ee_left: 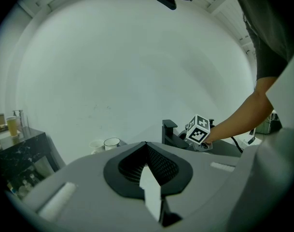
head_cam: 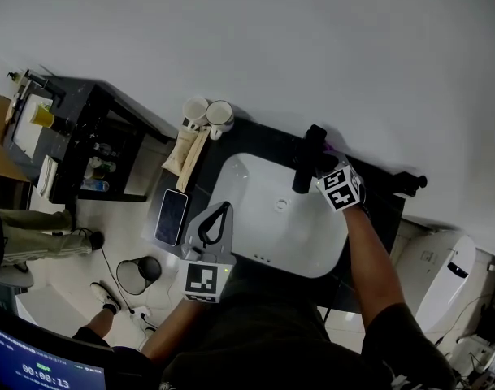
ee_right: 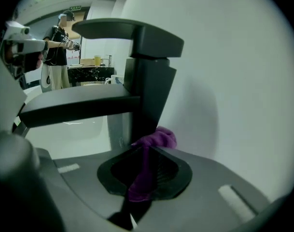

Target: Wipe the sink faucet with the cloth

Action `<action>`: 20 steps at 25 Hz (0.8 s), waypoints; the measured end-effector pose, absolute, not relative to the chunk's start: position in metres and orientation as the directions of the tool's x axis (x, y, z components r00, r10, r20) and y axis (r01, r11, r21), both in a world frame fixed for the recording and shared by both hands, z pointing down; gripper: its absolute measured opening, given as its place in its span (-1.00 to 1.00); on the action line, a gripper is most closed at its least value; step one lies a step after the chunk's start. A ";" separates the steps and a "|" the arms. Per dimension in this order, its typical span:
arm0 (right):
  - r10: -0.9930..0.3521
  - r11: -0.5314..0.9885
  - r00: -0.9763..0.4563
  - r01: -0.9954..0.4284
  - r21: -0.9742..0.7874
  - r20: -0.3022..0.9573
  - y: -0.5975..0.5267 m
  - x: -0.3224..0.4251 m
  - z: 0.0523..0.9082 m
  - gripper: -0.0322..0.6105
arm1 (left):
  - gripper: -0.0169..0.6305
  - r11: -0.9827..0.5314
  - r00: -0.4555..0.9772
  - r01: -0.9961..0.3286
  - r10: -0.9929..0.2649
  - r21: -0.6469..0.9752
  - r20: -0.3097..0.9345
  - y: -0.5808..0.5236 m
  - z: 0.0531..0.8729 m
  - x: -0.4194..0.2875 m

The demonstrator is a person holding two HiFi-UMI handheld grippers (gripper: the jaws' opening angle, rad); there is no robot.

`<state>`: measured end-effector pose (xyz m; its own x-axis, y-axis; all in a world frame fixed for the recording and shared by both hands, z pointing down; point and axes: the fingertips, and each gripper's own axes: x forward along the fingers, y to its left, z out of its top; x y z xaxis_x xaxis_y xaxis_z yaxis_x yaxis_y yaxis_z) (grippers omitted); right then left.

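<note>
The black faucet [head_cam: 306, 158] stands at the back of the white sink [head_cam: 247, 177]. My right gripper [head_cam: 328, 173] is at the faucet's right side, shut on a purple cloth [ee_right: 159, 139]. In the right gripper view the cloth bulges from the jaw tips and presses against the faucet's upright body [ee_right: 147, 81], under its spout. My left gripper [head_cam: 223, 210] hovers over the sink's front left rim. In the left gripper view its jaws [ee_left: 146, 144] meet at the tips with nothing between them, and the faucet [ee_left: 168, 132] is seen far off.
Two white cups [head_cam: 208, 114] and a beige packet [head_cam: 186, 149] sit on the dark counter [head_cam: 255, 136] left of the sink, with a phone [head_cam: 171, 216] near them. A black side table [head_cam: 93, 136] stands further left, a bin [head_cam: 141, 273] on the floor. A person [ee_right: 57, 57] stands in the background.
</note>
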<state>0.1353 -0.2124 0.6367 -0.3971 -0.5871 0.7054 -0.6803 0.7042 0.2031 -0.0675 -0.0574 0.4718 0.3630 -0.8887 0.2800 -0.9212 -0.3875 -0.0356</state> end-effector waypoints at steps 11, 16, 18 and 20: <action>-0.616 0.677 -0.335 -0.688 0.262 0.713 -0.213 0.140 0.635 -0.75 | -0.91 -0.357 0.348 -0.934 -0.901 0.014 0.259 -0.050 0.468 -0.077; -0.691 0.603 -0.290 -0.736 0.307 0.662 -0.201 0.153 0.596 -0.75 | -0.91 -0.342 0.346 -0.938 -0.909 0.057 0.234 -0.049 0.462 -0.086; -0.725 0.566 -0.275 -0.760 0.319 0.631 -0.191 0.159 0.577 -0.75 | -0.91 -0.356 0.359 -0.933 -0.906 0.054 0.222 -0.047 0.460 -0.084; -0.766 0.521 -0.265 -0.789 0.324 0.585 -0.180 0.162 0.552 -0.75 | -0.91 -0.378 0.381 -0.924 -0.901 0.056 0.207 -0.047 0.455 -0.081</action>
